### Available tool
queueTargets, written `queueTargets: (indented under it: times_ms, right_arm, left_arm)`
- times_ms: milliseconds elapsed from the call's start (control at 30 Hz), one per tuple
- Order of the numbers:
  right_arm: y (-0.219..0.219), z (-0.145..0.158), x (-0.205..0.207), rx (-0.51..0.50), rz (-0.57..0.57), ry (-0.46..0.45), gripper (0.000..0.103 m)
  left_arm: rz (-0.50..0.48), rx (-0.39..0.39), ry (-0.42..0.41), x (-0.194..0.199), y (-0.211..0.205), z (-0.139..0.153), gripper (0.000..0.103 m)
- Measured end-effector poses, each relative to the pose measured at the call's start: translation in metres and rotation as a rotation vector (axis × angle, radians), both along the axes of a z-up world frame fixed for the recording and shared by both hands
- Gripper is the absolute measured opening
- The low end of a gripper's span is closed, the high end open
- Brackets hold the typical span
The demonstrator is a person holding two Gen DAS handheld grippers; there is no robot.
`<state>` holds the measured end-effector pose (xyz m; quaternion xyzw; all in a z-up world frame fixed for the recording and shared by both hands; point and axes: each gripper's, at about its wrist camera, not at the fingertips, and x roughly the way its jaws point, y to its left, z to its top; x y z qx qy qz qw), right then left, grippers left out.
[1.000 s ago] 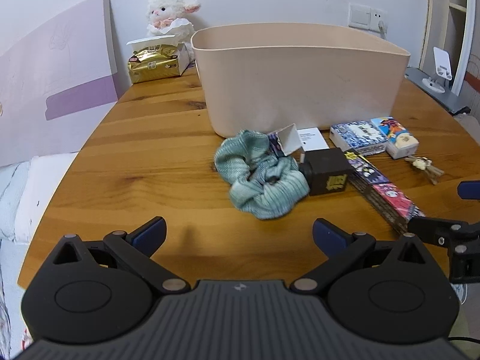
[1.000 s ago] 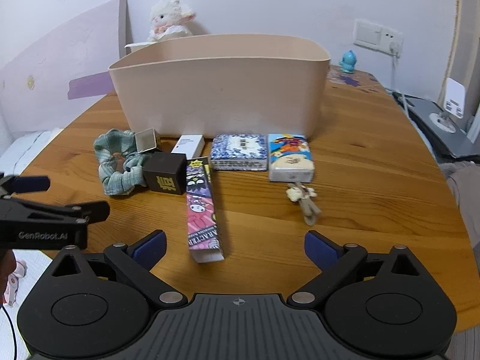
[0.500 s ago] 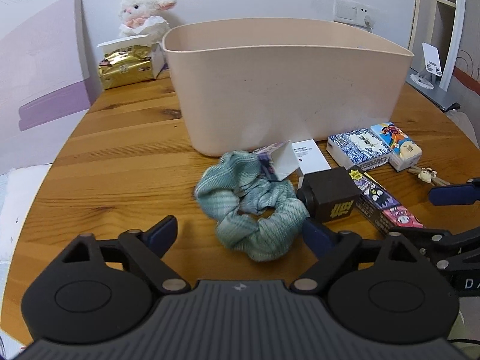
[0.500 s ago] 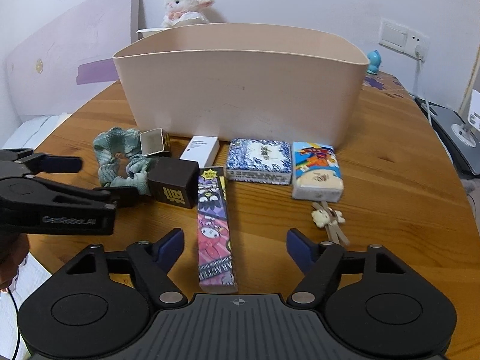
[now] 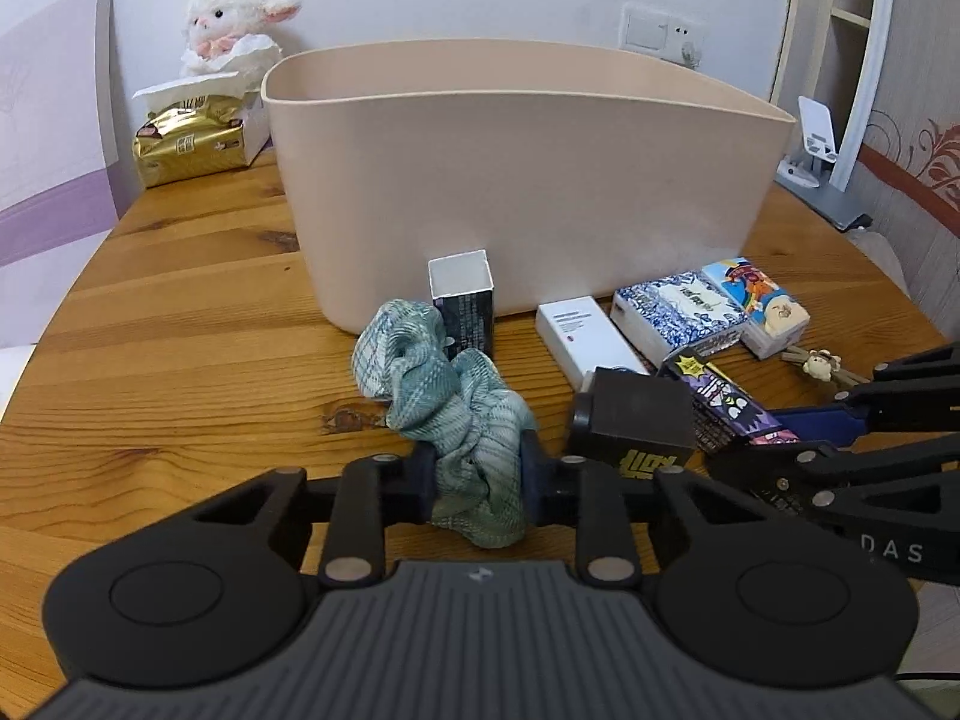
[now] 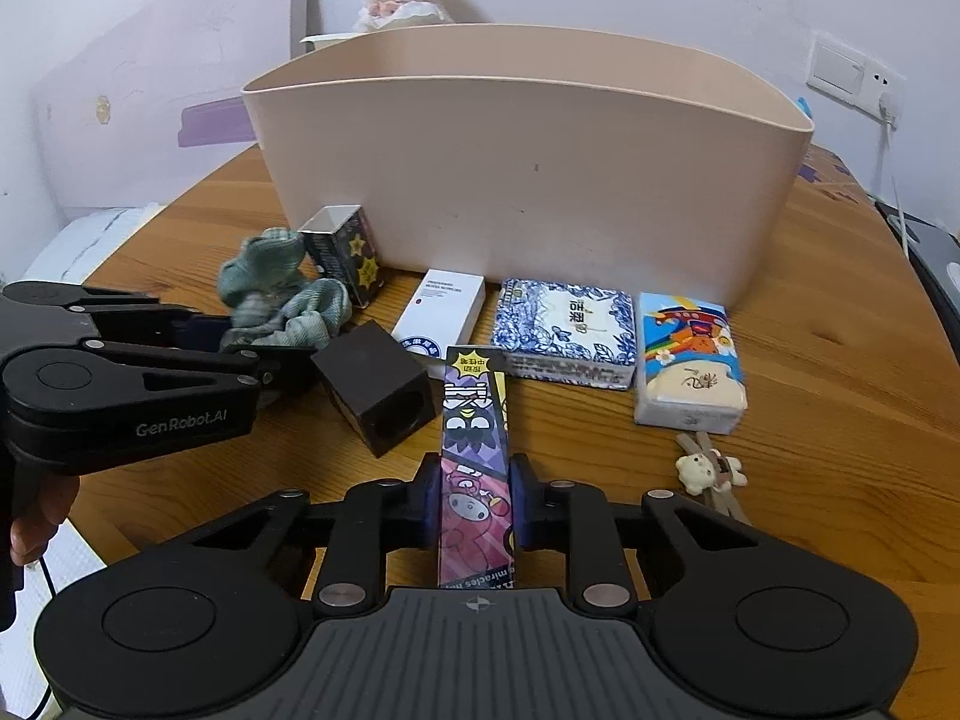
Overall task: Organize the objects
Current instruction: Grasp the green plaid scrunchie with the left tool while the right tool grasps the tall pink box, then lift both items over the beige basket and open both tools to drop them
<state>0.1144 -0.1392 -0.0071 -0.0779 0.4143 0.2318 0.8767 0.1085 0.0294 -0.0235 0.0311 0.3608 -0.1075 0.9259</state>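
My left gripper point(image 5: 477, 483) is shut on the green scrunchie point(image 5: 456, 414), which bunches up between the pads; it also shows in the right wrist view point(image 6: 282, 294). My right gripper point(image 6: 474, 504) is shut on the long cartoon-printed box point(image 6: 474, 462), also seen in the left wrist view point(image 5: 729, 414). The beige tub point(image 5: 528, 180) stands just behind the objects. On the table in front of it lie a black cube box point(image 6: 375, 387), a small open dark box point(image 5: 462, 306), a white box point(image 6: 441, 312), a blue-patterned tissue pack point(image 6: 567, 330), a cartoon tissue pack point(image 6: 690, 360) and a bear keychain point(image 6: 702, 471).
A gold tissue pack point(image 5: 192, 144) and a white plush lamb point(image 5: 231, 24) sit at the back left of the wooden table point(image 5: 180, 330). A phone stand point(image 5: 810, 144) is at the back right. The table edge curves at both sides.
Both grippers moved forward and down and closed: the left onto the scrunchie, the right onto the long cartoon box. The scrunchie is bunched up and the small open box now stands upright.
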Motion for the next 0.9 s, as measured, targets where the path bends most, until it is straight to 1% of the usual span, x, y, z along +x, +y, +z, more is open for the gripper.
queueTargets:
  times_ms: [100,233,367,567,767,900]
  right_arm:
    - [-0.007,0.003,-0.001,0.023,-0.001,-0.006,0.021]
    - [-0.018,0.018,-0.005,0.050,-0.010,-0.056,0.021]
    - [-0.031,0.038,-0.007,0.083,-0.021,-0.111,0.021]
    - [-0.044,0.072,-0.001,0.123,-0.048,-0.205,0.021]
    - [-0.059,0.100,0.021,0.152,-0.083,-0.277,0.021]
    - [-0.063,0.119,0.045,0.165,-0.107,-0.312,0.021]
  left_arm:
    - [0.012,-0.002,-0.005,-0.003,0.001,0.002,0.020]
    - [0.040,-0.002,-0.034,-0.012,0.006,0.014,0.018]
    - [0.087,-0.005,-0.084,-0.022,0.014,0.035,0.018]
    - [0.153,-0.050,-0.149,-0.026,0.026,0.076,0.019]
    - [0.161,-0.029,-0.226,-0.009,0.018,0.111,0.019]
    - [0.139,-0.008,-0.240,0.015,0.003,0.129,0.019]
